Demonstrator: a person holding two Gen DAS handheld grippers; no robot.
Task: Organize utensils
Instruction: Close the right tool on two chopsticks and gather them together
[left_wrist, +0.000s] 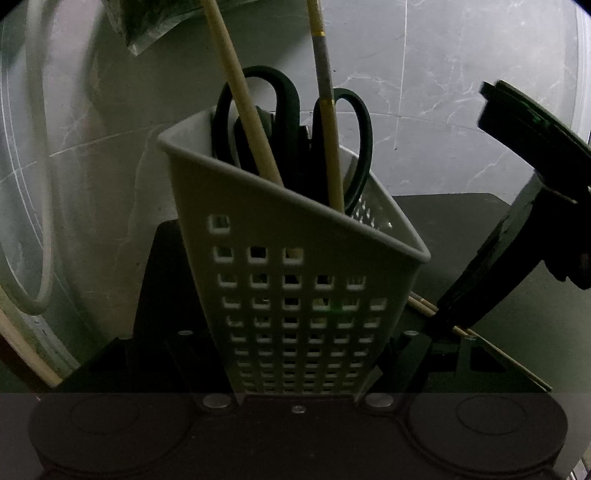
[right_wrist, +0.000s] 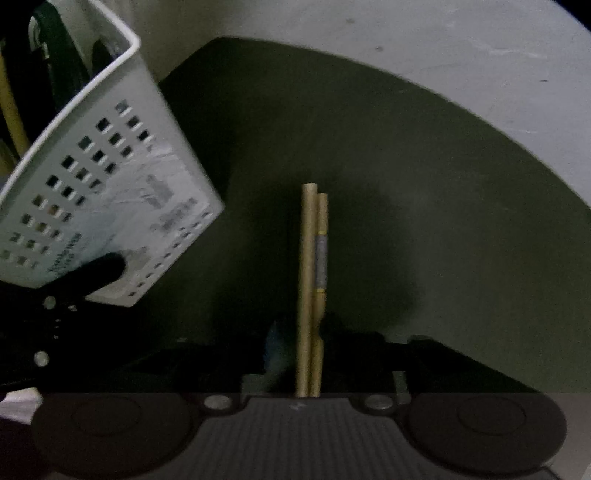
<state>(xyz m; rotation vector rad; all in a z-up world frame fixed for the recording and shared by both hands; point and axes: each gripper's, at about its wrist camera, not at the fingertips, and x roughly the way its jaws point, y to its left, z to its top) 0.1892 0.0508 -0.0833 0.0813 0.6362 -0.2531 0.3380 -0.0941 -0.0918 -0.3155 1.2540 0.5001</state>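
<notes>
A white perforated caddy (left_wrist: 295, 295) stands tilted between my left gripper's (left_wrist: 295, 339) fingers, which are shut on its lower walls. Black scissors (left_wrist: 280, 110) and two pale chopsticks (left_wrist: 332, 155) stick out of its top. In the right wrist view the caddy (right_wrist: 110, 177) is at the left, with a dark left finger (right_wrist: 103, 269) pressed on its labelled side. A second pair of chopsticks (right_wrist: 308, 240) lies on the dark mat (right_wrist: 406, 184), running straight out between my right gripper's (right_wrist: 306, 336) fingers. Its jaws stand wider than the pair. The left wrist view shows the right gripper (left_wrist: 448, 319) tipped steeply down over those chopsticks (left_wrist: 517, 365).
The dark mat (left_wrist: 443, 221) lies on a grey marbled counter (left_wrist: 461, 110). A white cord loop (left_wrist: 40, 221) hangs at the left, and a crumpled plastic bag (left_wrist: 147, 22) sits at the top. A pale rod (left_wrist: 33, 358) crosses the lower left corner.
</notes>
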